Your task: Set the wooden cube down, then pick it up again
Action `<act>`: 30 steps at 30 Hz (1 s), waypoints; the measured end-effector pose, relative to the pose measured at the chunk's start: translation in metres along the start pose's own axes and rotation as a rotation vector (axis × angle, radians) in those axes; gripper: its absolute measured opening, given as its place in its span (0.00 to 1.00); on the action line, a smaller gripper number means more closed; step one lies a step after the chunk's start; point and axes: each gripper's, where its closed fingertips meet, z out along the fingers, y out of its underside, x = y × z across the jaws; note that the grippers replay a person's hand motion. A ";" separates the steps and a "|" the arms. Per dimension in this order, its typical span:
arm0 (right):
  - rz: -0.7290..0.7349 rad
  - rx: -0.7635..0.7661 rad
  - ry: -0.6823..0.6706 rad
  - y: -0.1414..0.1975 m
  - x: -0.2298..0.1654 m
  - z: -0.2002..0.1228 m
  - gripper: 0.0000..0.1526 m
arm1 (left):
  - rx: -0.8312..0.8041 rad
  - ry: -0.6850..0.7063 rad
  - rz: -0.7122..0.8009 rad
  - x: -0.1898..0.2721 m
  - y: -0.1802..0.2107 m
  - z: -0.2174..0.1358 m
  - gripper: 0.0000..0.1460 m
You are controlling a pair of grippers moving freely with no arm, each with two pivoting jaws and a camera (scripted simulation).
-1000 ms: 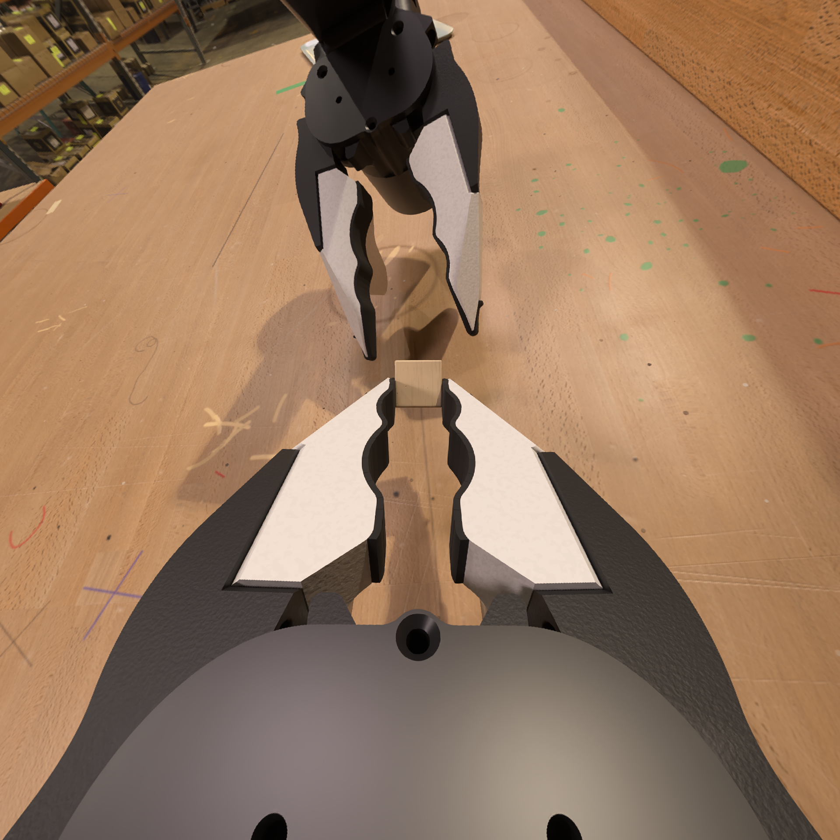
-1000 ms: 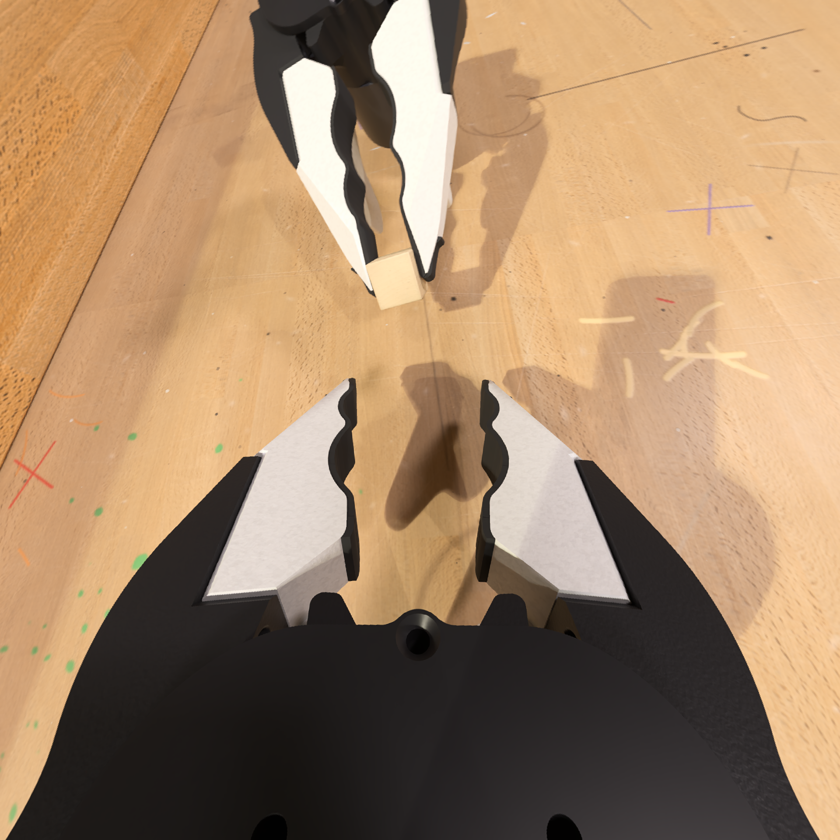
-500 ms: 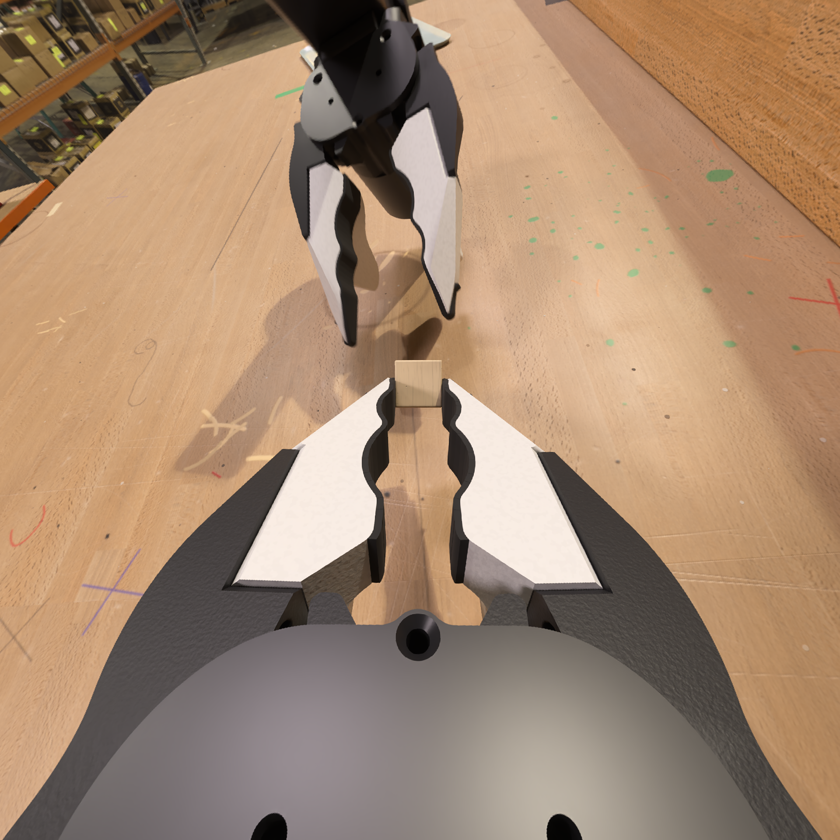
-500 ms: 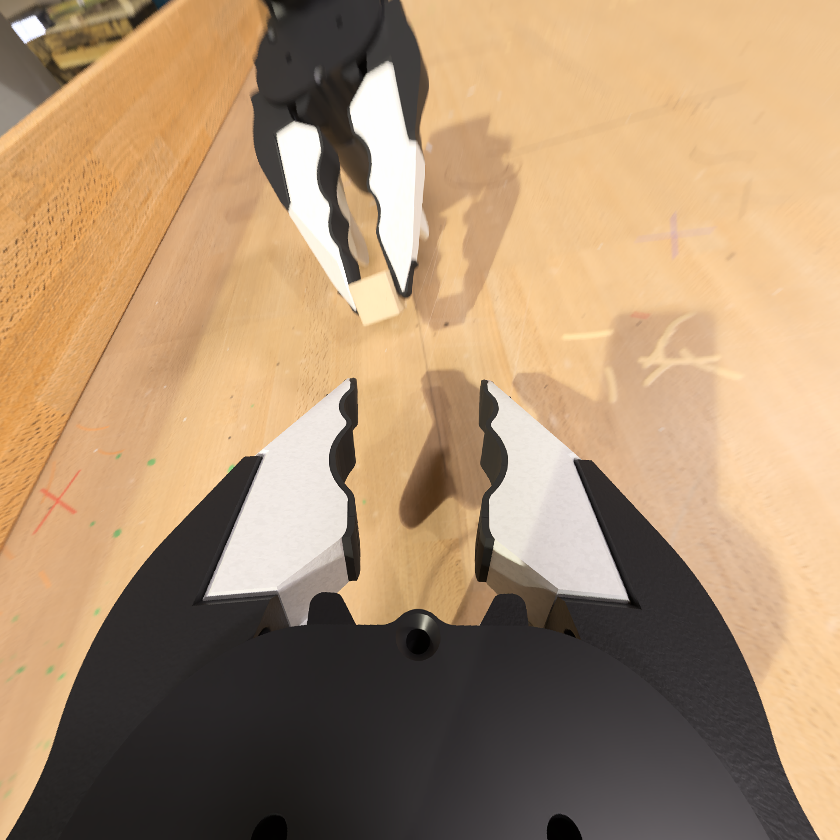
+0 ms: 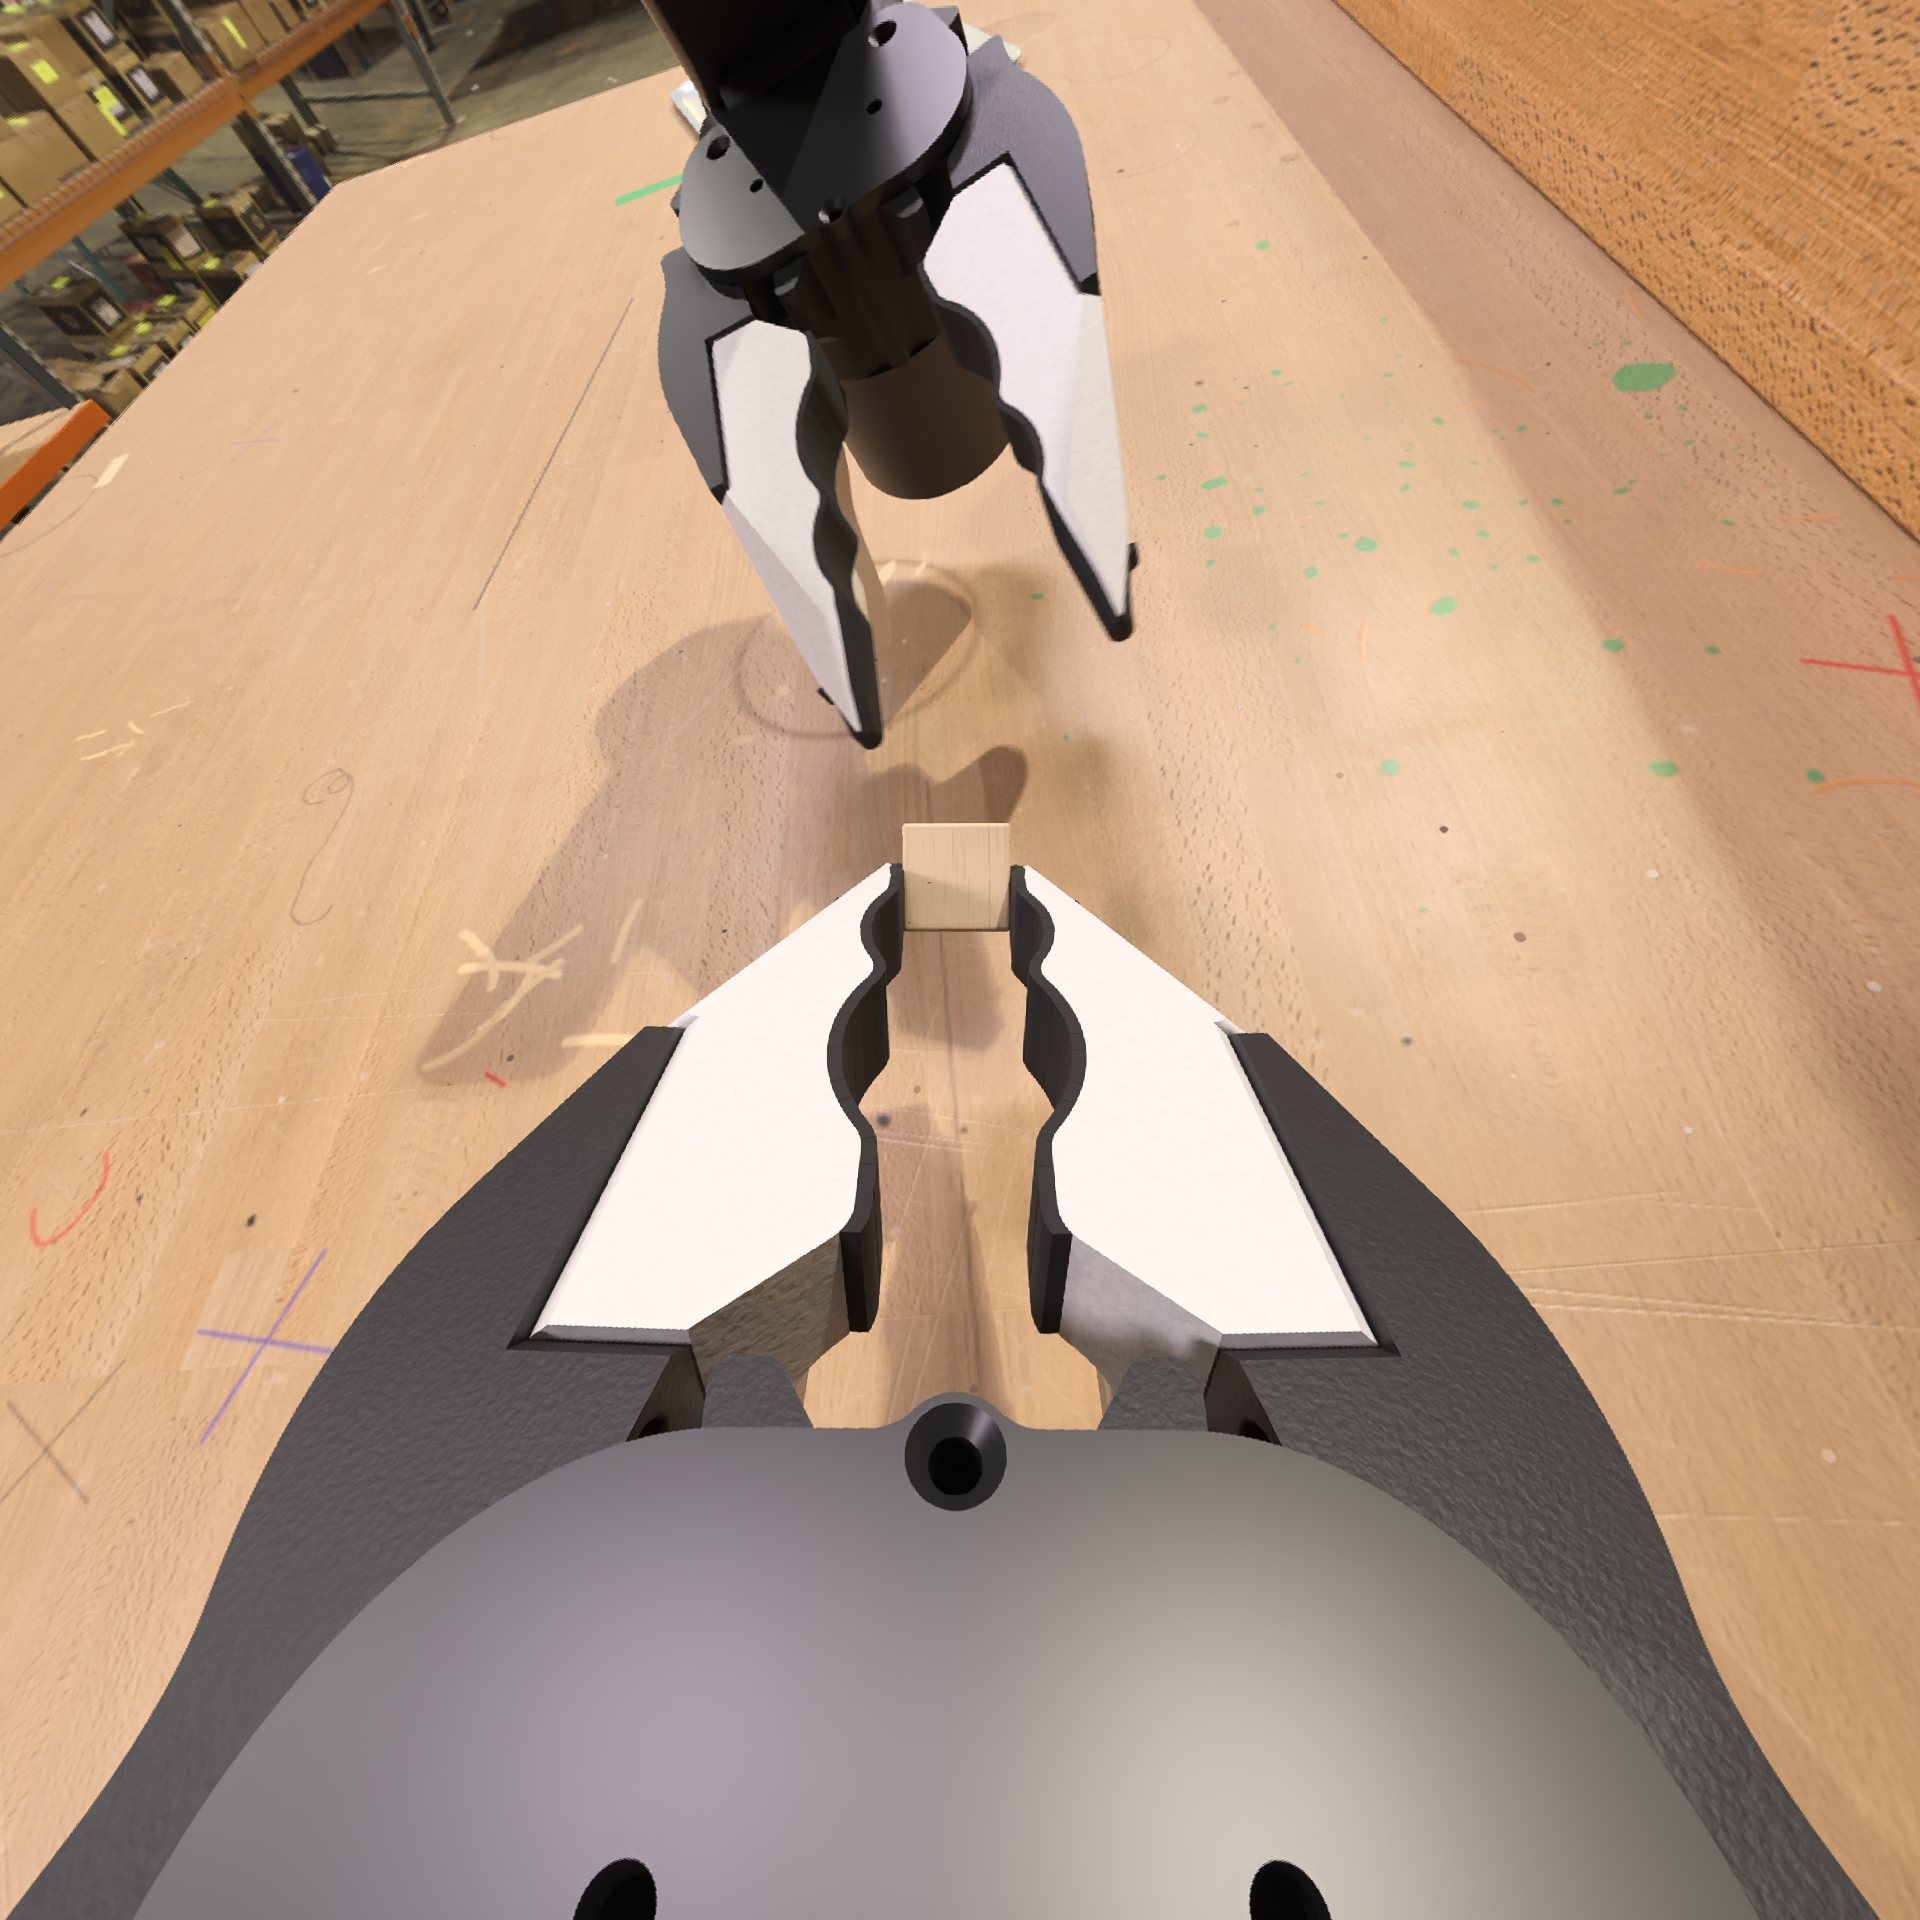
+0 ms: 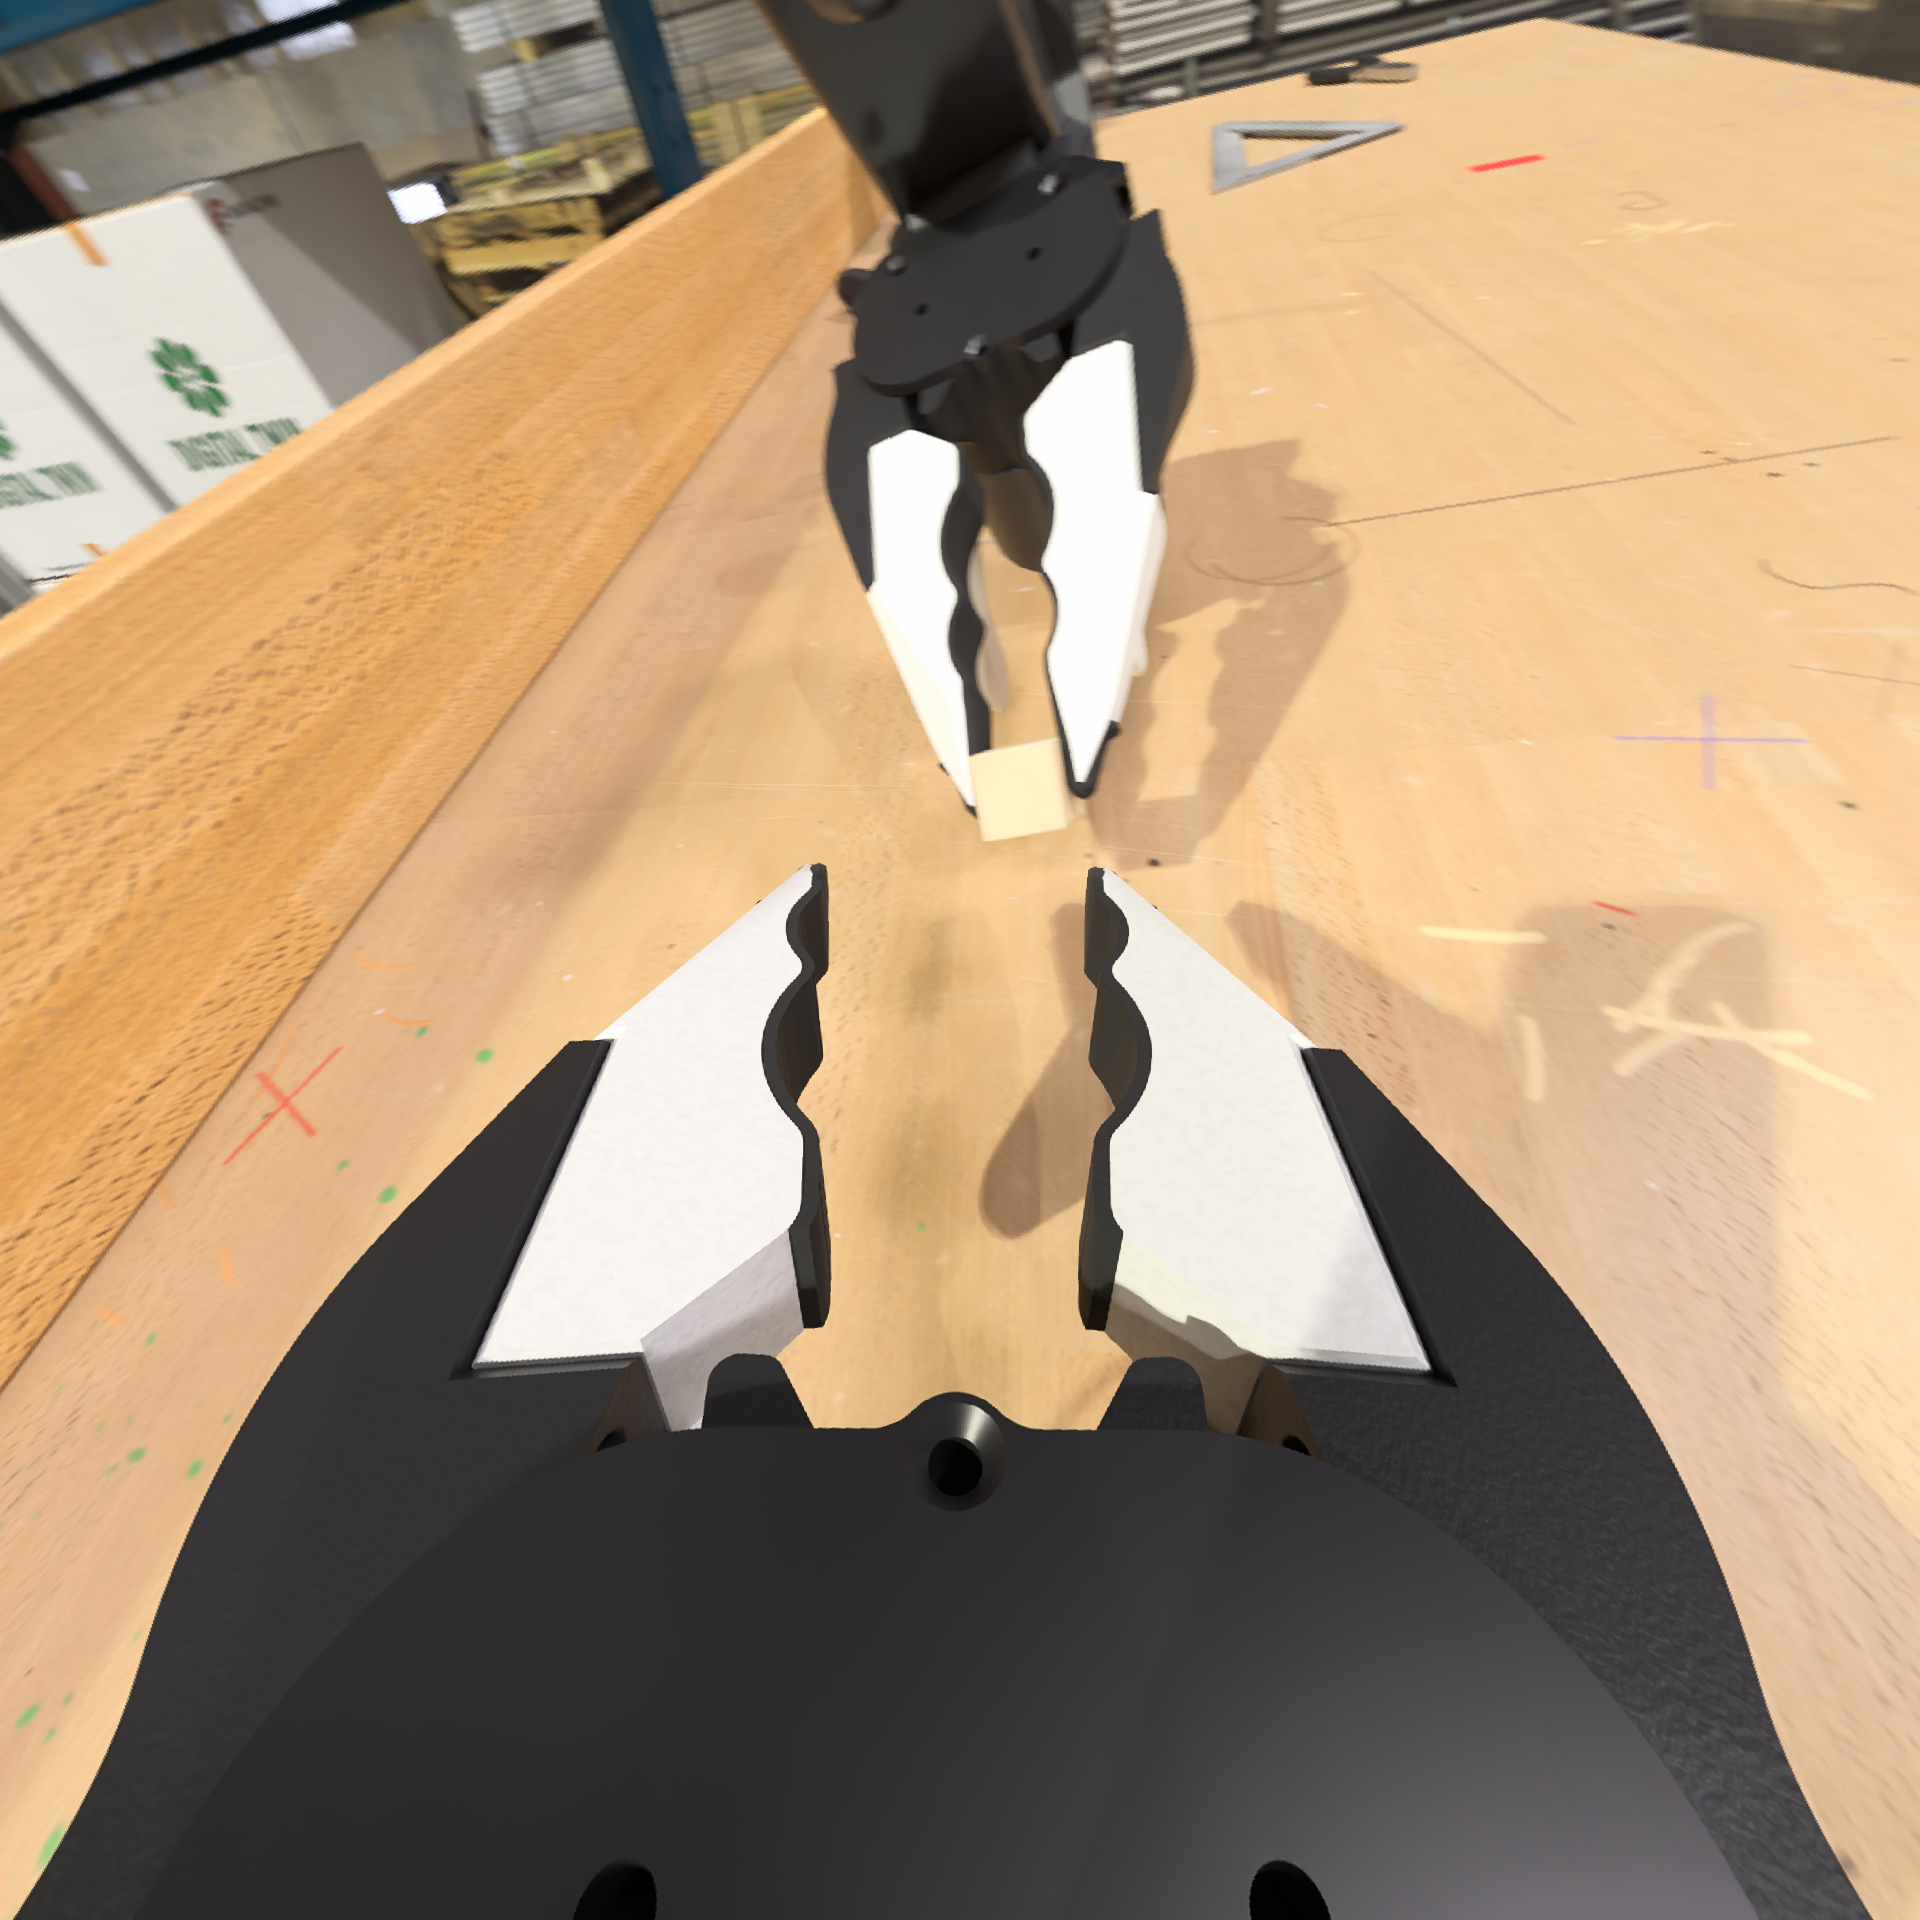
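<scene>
The small pale wooden cube (image 5: 956,875) is pinched between the fingertips of my left gripper (image 5: 955,885), which is shut on it, low over the wooden tabletop (image 5: 416,520). I cannot tell whether the cube touches the table. My right gripper (image 6: 956,875) is open and empty, facing the left one from a short distance. In the right wrist view the left gripper (image 6: 1029,792) points down at me with the cube (image 6: 1021,795) at its tips. In the left wrist view the right gripper (image 5: 992,677) hangs above and beyond the cube, jaws apart.
A raised wooden beam (image 6: 312,623) runs along one side of the table; it also shows in the left wrist view (image 5: 1714,208). White cardboard boxes (image 6: 156,395) stand beyond it. A grey metal triangle (image 6: 1299,145) lies far off on the table. Warehouse racks (image 5: 125,156) stand past the table's edge.
My right gripper has risen and tilted up, still open, so its view now reaches the beam and the boxes. My left gripper has kept its hold on the cube and barely moved.
</scene>
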 end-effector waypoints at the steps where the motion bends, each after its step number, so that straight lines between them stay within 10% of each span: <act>1: 0.002 -0.004 0.035 0.000 0.005 -0.002 0.32 | 0.001 -0.001 0.001 0.000 0.000 0.000 0.13; 10: 0.097 -0.216 0.119 0.032 0.021 0.002 0.34 | 0.015 0.007 0.000 -0.001 -0.001 -0.003 0.13; 30: 0.084 -0.169 0.155 0.027 0.025 -0.004 0.35 | -0.066 0.000 0.031 -0.005 0.012 0.006 0.13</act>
